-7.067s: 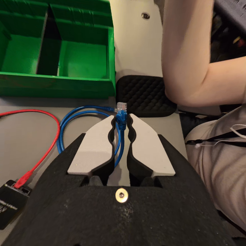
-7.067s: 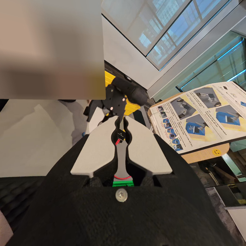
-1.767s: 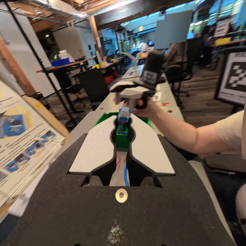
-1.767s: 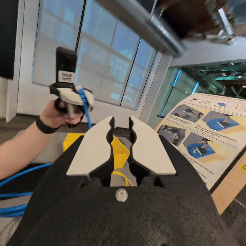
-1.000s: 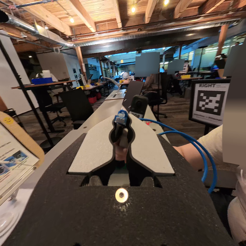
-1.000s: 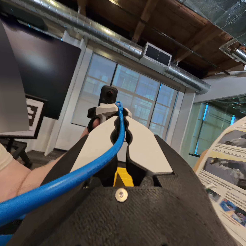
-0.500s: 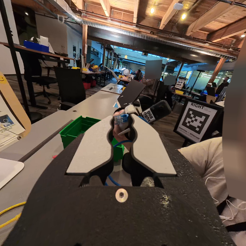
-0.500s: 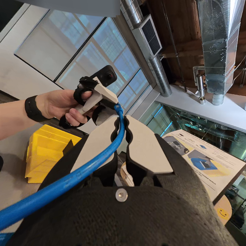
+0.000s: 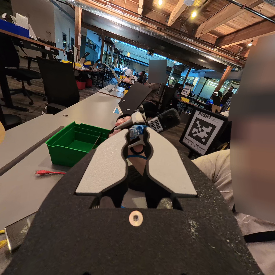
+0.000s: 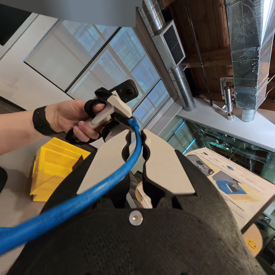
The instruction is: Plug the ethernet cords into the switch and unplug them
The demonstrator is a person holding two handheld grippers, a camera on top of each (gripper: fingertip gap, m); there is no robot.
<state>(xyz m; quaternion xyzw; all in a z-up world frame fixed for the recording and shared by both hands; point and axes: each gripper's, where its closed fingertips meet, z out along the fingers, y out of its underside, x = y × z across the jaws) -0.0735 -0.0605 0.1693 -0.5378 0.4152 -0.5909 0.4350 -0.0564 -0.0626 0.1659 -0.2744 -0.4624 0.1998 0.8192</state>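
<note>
My left gripper (image 9: 136,131) is shut on the clear-tipped plug (image 9: 134,131) of the blue ethernet cord and holds it up in the air. My right gripper (image 10: 135,131) faces it tip to tip. Its fingers are closed around the blue cord (image 10: 119,174) just behind the plug's boot (image 10: 132,121). The cord runs back over my right gripper's left finger and off the lower left. A red cord's plug (image 9: 43,172) lies loose on the grey table (image 9: 22,193). A dark box, perhaps the switch (image 9: 17,233), sits at the lower left edge with a yellow cord end beside it.
A green divided bin (image 9: 77,142) stands on the table ahead and to the left. A yellow bin (image 10: 56,168) stands on the other side. A slanted instruction board (image 10: 223,178) and a framed sign with a square code (image 9: 202,132) stand nearby. The person's arms and torso are close. The switch (image 9: 17,233) is about 35 cm from both grippers' fingertips.
Both grippers have tilted and dropped a little while staying tip to tip. The left view now shows more of the table and the red plug. Both grips look unchanged.
</note>
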